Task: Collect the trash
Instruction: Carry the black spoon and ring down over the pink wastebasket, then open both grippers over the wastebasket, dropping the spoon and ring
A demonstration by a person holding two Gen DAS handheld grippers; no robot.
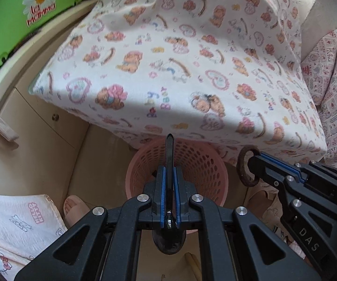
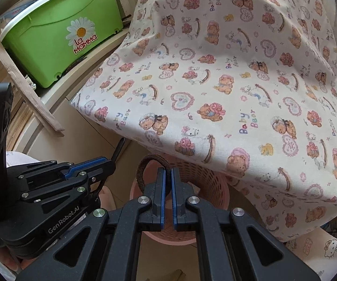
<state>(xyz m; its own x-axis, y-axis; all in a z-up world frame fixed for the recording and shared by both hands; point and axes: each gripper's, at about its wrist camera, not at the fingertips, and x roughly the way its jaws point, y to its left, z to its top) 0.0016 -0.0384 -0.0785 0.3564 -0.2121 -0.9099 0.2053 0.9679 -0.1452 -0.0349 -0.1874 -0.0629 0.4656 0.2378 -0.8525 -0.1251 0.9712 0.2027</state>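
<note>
My left gripper (image 1: 169, 171) is shut on a black plastic spoon (image 1: 169, 149). The spoon's handle points forward and its bowl lies back toward the camera. Right below it stands a pink perforated trash basket (image 1: 201, 164), partly tucked under the hanging cloth. My right gripper (image 1: 253, 161) comes in from the right, shut on a brown hair tie (image 1: 243, 171) near the basket's rim. In the right wrist view the right gripper (image 2: 168, 172) pinches the hair tie (image 2: 148, 162) above the basket (image 2: 205, 178). The left gripper (image 2: 108, 162) with the spoon (image 2: 119, 147) is at the left.
A bear-print cloth (image 1: 168, 58) drapes over a table above the basket. A green "La Mamma" bin (image 2: 63, 35) sits on a cream cabinet (image 1: 39, 140), with a wooden slat (image 2: 28, 93) leaning beside it. A person's slippered foot (image 1: 74, 208) and Hello Kitty fabric (image 1: 16, 229) are at the lower left.
</note>
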